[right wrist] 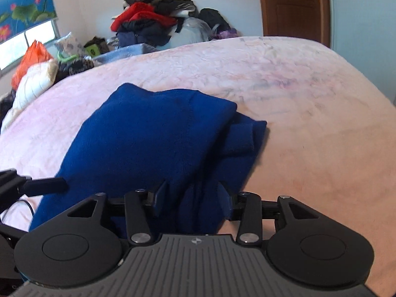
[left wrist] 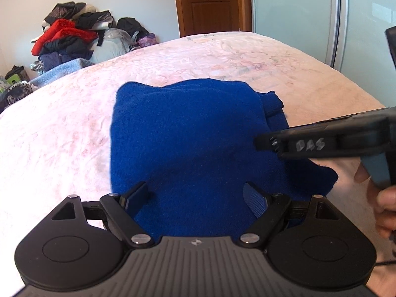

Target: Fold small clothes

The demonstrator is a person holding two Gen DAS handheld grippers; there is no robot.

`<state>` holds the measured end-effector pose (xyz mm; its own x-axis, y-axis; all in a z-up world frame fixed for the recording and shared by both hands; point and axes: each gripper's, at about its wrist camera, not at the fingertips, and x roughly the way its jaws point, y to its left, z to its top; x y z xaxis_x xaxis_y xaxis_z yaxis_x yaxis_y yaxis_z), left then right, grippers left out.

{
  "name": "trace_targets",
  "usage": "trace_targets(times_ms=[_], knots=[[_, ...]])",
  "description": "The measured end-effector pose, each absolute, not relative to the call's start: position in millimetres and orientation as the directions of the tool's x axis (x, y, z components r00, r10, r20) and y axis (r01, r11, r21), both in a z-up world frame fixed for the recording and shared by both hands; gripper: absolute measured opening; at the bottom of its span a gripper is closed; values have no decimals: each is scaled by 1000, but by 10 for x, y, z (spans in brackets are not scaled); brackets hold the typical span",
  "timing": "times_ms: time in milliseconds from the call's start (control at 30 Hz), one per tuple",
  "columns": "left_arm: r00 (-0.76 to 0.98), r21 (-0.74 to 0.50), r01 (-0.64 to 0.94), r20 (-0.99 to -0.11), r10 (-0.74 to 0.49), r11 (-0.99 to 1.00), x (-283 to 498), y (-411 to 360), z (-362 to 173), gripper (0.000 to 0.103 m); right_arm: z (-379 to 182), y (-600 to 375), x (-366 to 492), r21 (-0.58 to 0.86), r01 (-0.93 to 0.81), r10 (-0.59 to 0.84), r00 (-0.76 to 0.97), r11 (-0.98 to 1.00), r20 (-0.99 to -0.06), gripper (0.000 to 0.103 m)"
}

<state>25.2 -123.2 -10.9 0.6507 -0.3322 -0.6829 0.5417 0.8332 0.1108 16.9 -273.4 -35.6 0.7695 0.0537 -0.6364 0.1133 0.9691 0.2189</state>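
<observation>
Blue knitted garment (left wrist: 188, 133), partly folded, lies near the middle of the pink bedcover (left wrist: 61, 128), its near edge reaching under both cameras. The right wrist view shows what the left one only hints at: a thicker doubled-over band (right wrist: 241, 137) along the garment's right side, resting on a lower layer that sticks out onto the cover.

The left gripper (left wrist: 196, 195) has its jaws set wide apart above the near part of the cloth, with nothing pinched between them. The right gripper (right wrist: 190, 198) has its jaws about half apart; a ridge of the blue fabric rises between them, and the pads do not appear to press on it. Only the left wrist view shows the right gripper from the side, reaching in over the garment's right edge, with the person's hand (left wrist: 381, 205) on its handle.

Beyond the bed, a heap of clothes (left wrist: 74, 37) stands against the wall beside a brown door (left wrist: 210, 2). The right wrist view adds a lotus-print blind (right wrist: 24, 0) and an orange bag (right wrist: 31, 59).
</observation>
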Motion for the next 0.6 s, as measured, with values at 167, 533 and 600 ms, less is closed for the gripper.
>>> trace_targets(times_ms=[167,533,600], knots=[[696,86,498,-633,-338,863,325,-905,-4,84,-270,-2824,-91,226,149,16,803,963,-596,72],[499,-338,456,-669,-551,823,750,-140,-350,86,-513,-2935,-226,540,-41,396,726,841,-562,74],[481,-369,468,-656,-581,803,735,-123,-350,86,-561,-2859,-135,601,-84,475,702,795,-531,68]])
